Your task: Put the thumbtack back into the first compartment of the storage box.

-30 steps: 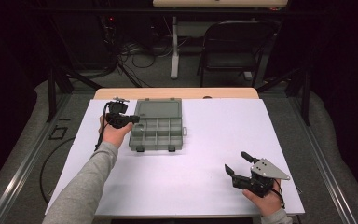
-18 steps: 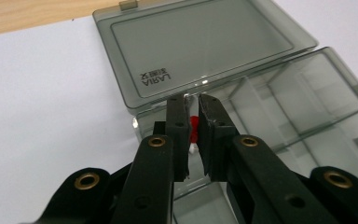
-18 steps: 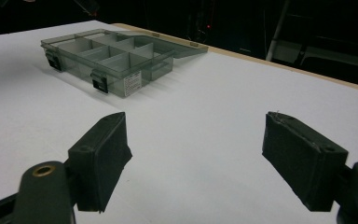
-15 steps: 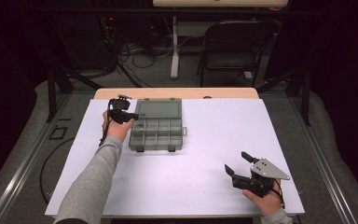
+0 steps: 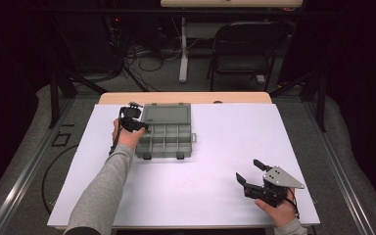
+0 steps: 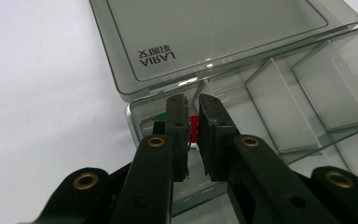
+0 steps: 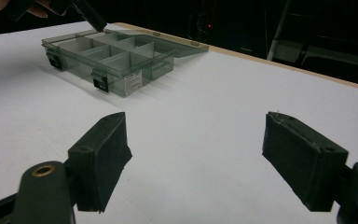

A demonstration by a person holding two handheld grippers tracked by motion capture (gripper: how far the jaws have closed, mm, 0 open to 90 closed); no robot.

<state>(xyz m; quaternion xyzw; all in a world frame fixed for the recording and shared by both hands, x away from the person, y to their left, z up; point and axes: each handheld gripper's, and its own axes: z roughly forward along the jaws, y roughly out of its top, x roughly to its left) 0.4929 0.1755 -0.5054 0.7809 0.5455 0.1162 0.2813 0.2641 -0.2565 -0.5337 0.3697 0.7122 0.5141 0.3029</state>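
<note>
A smoky clear organizer box [image 5: 166,139] lies open on the white table, its lid [image 5: 167,113] folded back flat. My left gripper [image 5: 144,126] reaches over the box's far left corner compartment [image 6: 144,116]. In the left gripper view its jaws [image 6: 192,99] stand almost together, tips down in that compartment. A small red piece [image 6: 194,125] shows through the narrow gap and a green bit [image 6: 161,116] sits beside it. I cannot tell whether the red piece is pinched. My right gripper [image 5: 247,170] rests near the front right of the table, wide open [image 7: 198,126] and holding nothing.
The box's other compartments [image 6: 335,88] look bare, and two dark latches [image 7: 100,81] sit on its front wall. The white table [image 5: 225,132] ends at a wooden strip [image 5: 186,97] at the back. A chair [image 5: 245,49] and cables stand beyond it.
My left hand has moved slightly toward the box and lower into its corner. The right gripper has stayed put.
</note>
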